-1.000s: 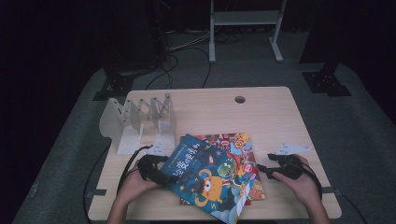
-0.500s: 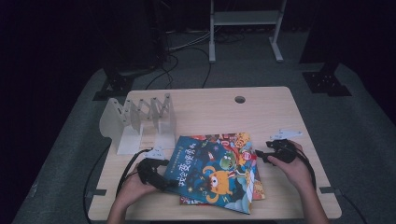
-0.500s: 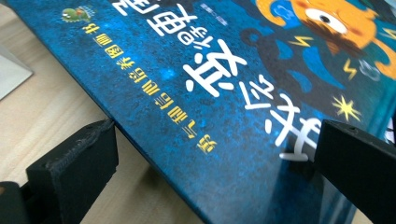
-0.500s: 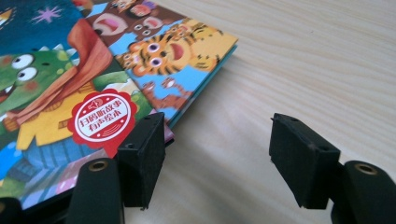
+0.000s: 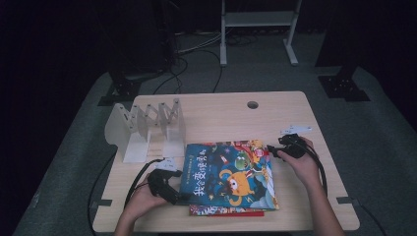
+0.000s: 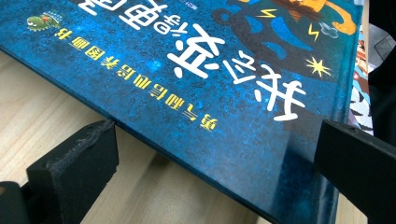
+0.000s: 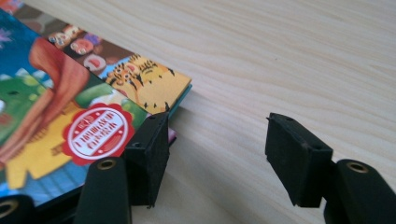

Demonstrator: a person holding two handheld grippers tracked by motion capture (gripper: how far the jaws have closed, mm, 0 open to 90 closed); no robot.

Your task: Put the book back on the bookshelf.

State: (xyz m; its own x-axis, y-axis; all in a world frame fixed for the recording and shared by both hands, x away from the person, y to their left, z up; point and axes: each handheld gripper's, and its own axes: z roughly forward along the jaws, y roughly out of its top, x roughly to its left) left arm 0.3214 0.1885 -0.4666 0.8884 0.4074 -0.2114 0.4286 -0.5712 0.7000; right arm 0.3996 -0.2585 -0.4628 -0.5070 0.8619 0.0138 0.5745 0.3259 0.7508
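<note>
A blue picture book with an orange cartoon creature lies on top of a small stack of colourful books on the wooden table. My left gripper sits at the blue book's left edge. In the left gripper view it stands open, and the blue cover's corner reaches between the wide jaws. My right gripper is at the stack's far right corner. Its jaws have just been closing, with bare wood between them. The left pad rests against the book corner.
A white folding rack stands at the table's back left. A cable hole is near the back edge. Cables trail off the left side. A metal stand is on the floor behind.
The blue book was skewed across the stack; it now lies squared on it. My right hand has moved from the front right up to the books' far right corner.
</note>
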